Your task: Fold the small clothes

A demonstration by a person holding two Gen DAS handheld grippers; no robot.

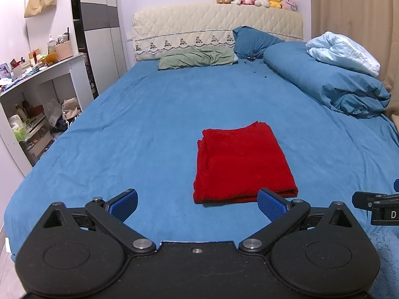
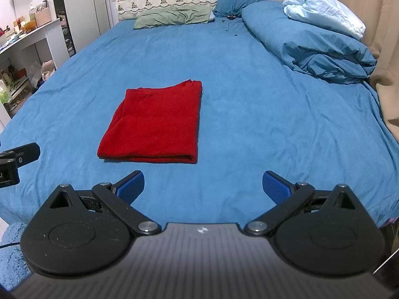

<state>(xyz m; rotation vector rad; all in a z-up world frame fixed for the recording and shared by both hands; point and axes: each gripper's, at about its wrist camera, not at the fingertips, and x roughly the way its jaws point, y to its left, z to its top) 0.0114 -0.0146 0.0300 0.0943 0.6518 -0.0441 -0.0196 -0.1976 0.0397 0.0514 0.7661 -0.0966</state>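
Note:
A red garment [image 1: 242,164] lies folded into a flat rectangle on the blue bed sheet [image 1: 139,124]. It also shows in the right wrist view [image 2: 154,124]. My left gripper [image 1: 198,205] is open and empty, hovering just short of the garment's near edge, a little to its left. My right gripper [image 2: 203,186] is open and empty, short of the garment and to its right. Part of the right gripper [image 1: 376,206] shows at the right edge of the left wrist view. Part of the left gripper [image 2: 15,159] shows at the left edge of the right wrist view.
A rolled blue duvet [image 1: 331,82] with a pale blue blanket [image 1: 341,52] lies at the back right. A green pillow [image 1: 197,58] and a blue pillow [image 1: 251,41] lie by the headboard. White shelves [image 1: 37,99] stand left of the bed. A curtain [image 2: 384,49] hangs on the right.

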